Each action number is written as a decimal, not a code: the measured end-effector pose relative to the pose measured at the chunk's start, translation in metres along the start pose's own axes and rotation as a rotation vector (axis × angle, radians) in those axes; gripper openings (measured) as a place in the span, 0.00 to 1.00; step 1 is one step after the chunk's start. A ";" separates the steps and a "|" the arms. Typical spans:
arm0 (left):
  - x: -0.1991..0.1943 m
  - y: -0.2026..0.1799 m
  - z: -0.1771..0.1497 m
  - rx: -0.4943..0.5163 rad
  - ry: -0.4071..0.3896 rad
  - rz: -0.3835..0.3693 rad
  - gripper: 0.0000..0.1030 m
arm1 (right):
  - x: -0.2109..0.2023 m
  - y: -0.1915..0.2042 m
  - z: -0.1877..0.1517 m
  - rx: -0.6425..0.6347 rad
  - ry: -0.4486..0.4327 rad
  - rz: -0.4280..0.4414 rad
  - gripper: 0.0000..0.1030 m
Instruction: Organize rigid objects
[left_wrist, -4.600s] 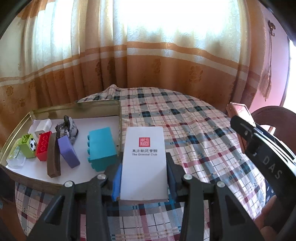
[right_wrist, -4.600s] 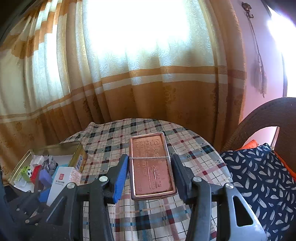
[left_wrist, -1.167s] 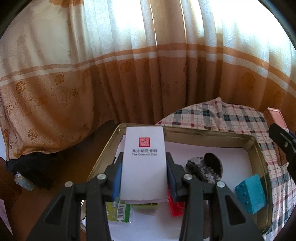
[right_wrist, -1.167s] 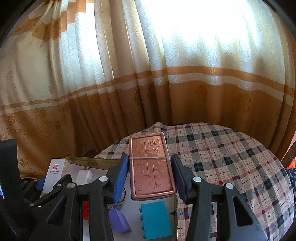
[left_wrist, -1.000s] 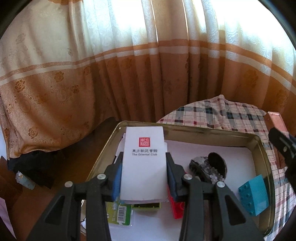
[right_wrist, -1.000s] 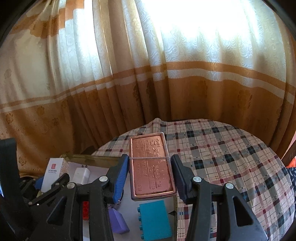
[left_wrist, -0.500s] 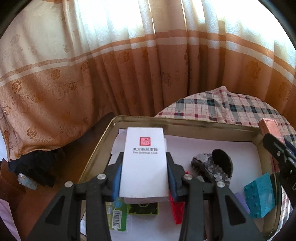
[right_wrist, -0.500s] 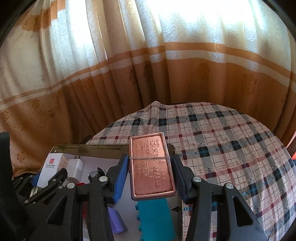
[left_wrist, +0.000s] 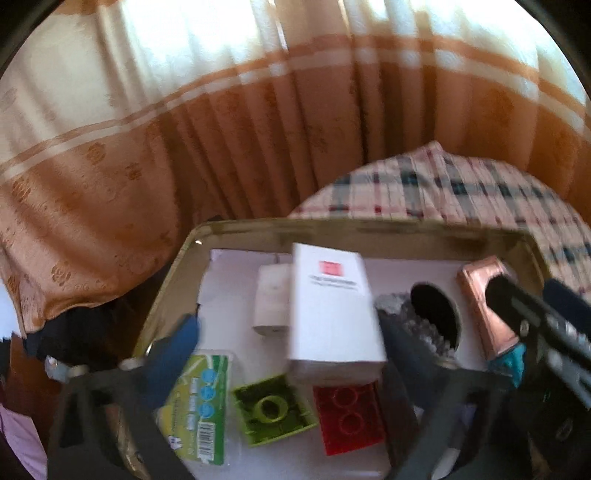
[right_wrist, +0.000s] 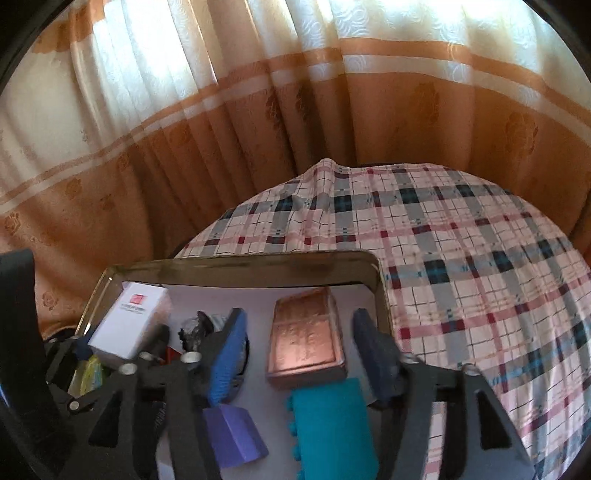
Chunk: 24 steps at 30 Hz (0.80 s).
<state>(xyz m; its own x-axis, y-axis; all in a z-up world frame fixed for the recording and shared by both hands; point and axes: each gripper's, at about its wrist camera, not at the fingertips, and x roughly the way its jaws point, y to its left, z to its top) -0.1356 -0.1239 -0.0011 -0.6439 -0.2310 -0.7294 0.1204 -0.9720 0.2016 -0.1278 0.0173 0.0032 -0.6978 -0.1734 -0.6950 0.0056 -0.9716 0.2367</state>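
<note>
Both tongs, left (left_wrist: 291, 339) and right (right_wrist: 297, 343), gape empty over the metal tray (right_wrist: 236, 264).

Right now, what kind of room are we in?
Most likely a home living or dining room: a round table under a plaid tablecloth, floor-length patterned curtains over a bright window, and a metal tray of household odds and ends.

Left gripper (left_wrist: 288, 347) and right gripper (right_wrist: 297, 354): matte black angular plastic frames, silver screw heads at the joints, each finger faced with a ribbed blue pad (right_wrist: 225, 363).
</note>
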 end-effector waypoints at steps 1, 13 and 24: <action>-0.004 0.002 0.000 -0.014 -0.019 -0.017 0.99 | -0.004 0.000 -0.001 0.001 -0.019 0.002 0.73; -0.033 0.007 -0.017 -0.076 -0.137 -0.061 0.99 | -0.039 -0.002 -0.012 -0.012 -0.152 0.017 0.76; -0.049 0.013 -0.044 -0.190 -0.251 -0.082 0.99 | -0.082 -0.005 -0.043 -0.084 -0.438 -0.094 0.82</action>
<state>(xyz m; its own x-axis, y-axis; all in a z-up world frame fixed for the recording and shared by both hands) -0.0687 -0.1272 0.0085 -0.8208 -0.1575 -0.5491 0.1846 -0.9828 0.0060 -0.0400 0.0295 0.0297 -0.9351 -0.0170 -0.3539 -0.0267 -0.9926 0.1184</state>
